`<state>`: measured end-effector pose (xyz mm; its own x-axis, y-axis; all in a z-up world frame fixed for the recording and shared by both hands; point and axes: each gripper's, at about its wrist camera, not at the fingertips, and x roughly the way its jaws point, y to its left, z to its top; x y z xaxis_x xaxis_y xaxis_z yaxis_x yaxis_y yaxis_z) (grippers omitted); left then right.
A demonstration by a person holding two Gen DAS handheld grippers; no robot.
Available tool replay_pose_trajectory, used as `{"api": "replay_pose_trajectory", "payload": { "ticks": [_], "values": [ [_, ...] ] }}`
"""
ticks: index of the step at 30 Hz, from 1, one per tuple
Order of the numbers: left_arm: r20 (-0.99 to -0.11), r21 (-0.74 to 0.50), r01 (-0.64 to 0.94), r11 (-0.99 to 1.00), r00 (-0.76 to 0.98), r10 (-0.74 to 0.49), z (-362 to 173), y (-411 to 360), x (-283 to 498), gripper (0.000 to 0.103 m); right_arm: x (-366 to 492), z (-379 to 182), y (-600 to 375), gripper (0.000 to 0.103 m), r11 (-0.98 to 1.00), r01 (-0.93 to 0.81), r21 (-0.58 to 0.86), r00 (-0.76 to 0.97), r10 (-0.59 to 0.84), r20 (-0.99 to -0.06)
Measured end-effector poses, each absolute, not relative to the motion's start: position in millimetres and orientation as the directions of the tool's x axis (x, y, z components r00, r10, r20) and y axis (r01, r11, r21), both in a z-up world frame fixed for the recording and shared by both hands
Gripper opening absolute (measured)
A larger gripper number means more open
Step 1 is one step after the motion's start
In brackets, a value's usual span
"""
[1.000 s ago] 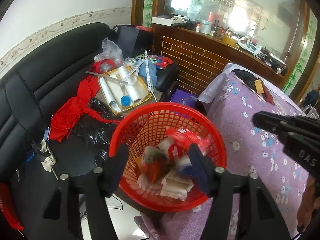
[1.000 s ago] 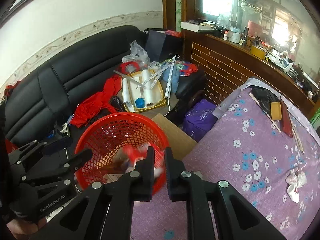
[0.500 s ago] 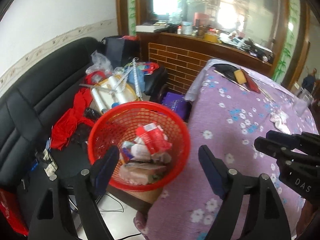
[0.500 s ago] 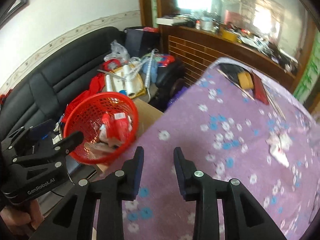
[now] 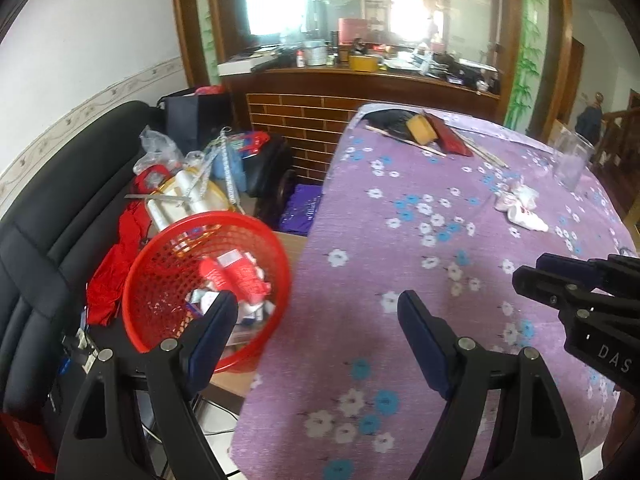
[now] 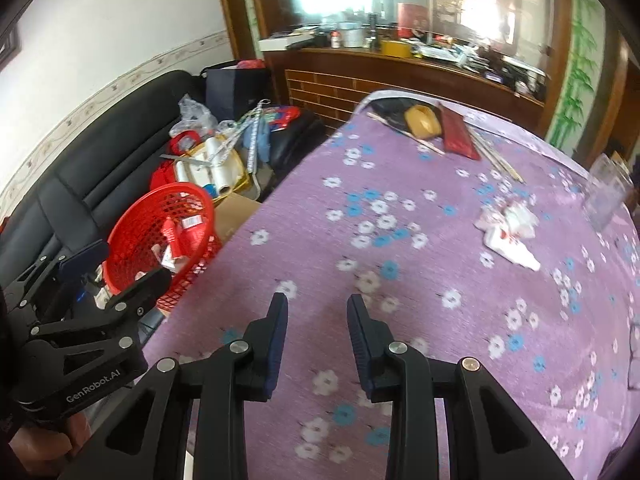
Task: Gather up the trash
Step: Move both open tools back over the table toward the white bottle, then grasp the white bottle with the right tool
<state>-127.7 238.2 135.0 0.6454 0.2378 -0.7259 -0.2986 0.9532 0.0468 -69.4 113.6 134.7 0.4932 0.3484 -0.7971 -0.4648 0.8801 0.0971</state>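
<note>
A red mesh basket (image 5: 152,264) (image 6: 136,232) stands left of the table and holds red and white wrappers (image 5: 236,272) (image 6: 180,236). On the purple flowered tablecloth (image 5: 400,240) (image 6: 400,260), crumpled white and pink wrappers (image 5: 520,210) (image 6: 508,228) lie far right. My left gripper (image 5: 316,304) (image 6: 128,264) hangs open over the table's left edge beside the basket, with nothing between its fingers. My right gripper (image 6: 317,304) (image 5: 532,270) is over the cloth, open by a narrow gap and also empty. The wrappers lie well ahead of it to the right.
A drinking glass (image 5: 572,160) (image 6: 608,192) stands just beyond the wrappers. A yellow block (image 5: 420,128), a red flat case (image 5: 450,140) and thin sticks lie at the table's far end. A black sofa (image 5: 60,200) piled with clutter runs along the left. A cardboard box (image 6: 236,208) sits by the basket.
Both grippers have swung right, from above the basket to over the table, and both pairs of jaws have widened. Red and white packets now lie settled in the basket.
</note>
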Motion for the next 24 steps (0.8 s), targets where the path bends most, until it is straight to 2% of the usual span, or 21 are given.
{"api": "replay_pose_trajectory", "payload": {
  "ticks": [7,16,24],
  "values": [
    [-0.742,0.048,-0.24,0.97,0.641,0.195,132,210,-113,0.081,-58,133,70,0.033,0.915,-0.384,0.125,0.503,0.321,-0.802],
    [-0.795,-0.009,-0.095,0.995,0.605,0.05,116,148,-88,0.081,-7,120,-40,0.034,0.948,-0.273,0.165,0.495,0.285,-0.821],
    [-0.824,-0.037,-0.016,0.999,0.566,-0.022,101,92,-76,0.081,69,99,-85,0.034,0.902,-0.39,0.185,0.418,0.353,-0.837]
  ]
}}
